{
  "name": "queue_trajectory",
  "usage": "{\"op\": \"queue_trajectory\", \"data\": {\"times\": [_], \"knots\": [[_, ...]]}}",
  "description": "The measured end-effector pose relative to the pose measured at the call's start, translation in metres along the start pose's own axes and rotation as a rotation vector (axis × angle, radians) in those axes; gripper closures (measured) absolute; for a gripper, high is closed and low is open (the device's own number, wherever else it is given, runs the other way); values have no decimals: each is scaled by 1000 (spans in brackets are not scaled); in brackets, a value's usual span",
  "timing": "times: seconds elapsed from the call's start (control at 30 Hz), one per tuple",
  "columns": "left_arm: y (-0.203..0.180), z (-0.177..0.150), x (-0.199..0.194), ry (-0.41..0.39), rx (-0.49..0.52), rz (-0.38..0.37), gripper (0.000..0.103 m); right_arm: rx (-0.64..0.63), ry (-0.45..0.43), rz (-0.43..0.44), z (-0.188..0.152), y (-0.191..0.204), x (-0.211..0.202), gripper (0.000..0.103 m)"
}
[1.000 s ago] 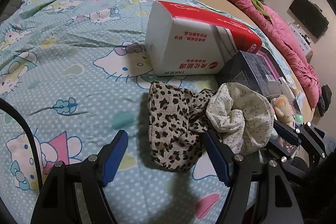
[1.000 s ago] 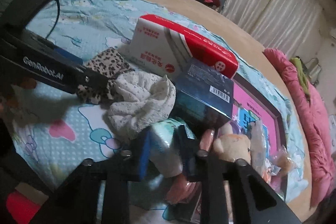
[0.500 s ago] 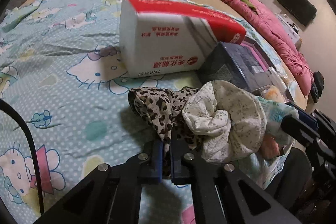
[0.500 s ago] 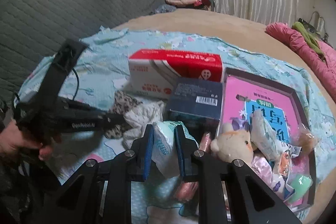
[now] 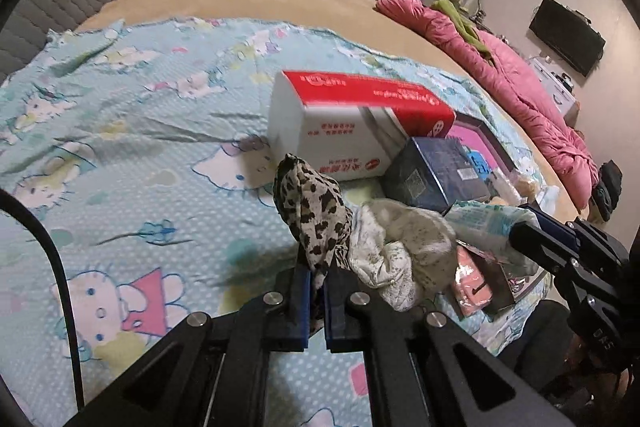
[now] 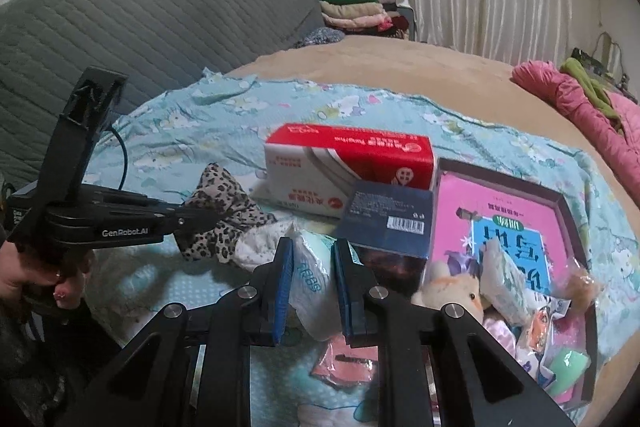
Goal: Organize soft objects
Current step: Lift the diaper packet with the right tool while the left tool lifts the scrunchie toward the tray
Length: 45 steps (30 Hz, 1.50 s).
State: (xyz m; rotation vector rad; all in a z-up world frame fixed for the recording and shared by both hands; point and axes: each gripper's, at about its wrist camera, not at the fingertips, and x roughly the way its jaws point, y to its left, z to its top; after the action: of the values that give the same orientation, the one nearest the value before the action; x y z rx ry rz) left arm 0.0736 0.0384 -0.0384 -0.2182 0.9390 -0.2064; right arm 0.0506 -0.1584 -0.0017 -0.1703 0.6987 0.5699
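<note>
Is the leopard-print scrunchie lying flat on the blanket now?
No, the left gripper is shut on the leopard-print scrunchie, which stands upward from between its blue pads instead of lying flat.

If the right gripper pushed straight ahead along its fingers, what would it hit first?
Probably the dark blue box, just beyond the wipes pack clamped in the right gripper. The red-and-white tissue box sits behind it. Depth is uncertain in this fisheye view.

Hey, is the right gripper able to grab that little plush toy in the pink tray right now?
Probably not yet. The right gripper is shut on a tissue pack, so its jaws are full. The plush toy lies close by at the edge of the pink tray, uncovered from above.
</note>
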Motion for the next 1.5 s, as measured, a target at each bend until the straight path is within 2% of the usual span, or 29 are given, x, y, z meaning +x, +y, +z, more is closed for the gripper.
{"op": "queue_trajectory", "data": {"times": [0.2,0.63,1.07,1.5], "knots": [[-1,4,-22,-40,-4,34,99,0,-33,6,6,2,-9,82],[-19,13,-52,-96,21,22,99,-14,-86,-5,19,1,-24,82],[-48,21,-60,-102,60,19,99,13,-136,-26,24,-8,-40,82],[-90,27,-61,-102,144,11,99,50,-198,-68,27,-29,-65,82]]}}
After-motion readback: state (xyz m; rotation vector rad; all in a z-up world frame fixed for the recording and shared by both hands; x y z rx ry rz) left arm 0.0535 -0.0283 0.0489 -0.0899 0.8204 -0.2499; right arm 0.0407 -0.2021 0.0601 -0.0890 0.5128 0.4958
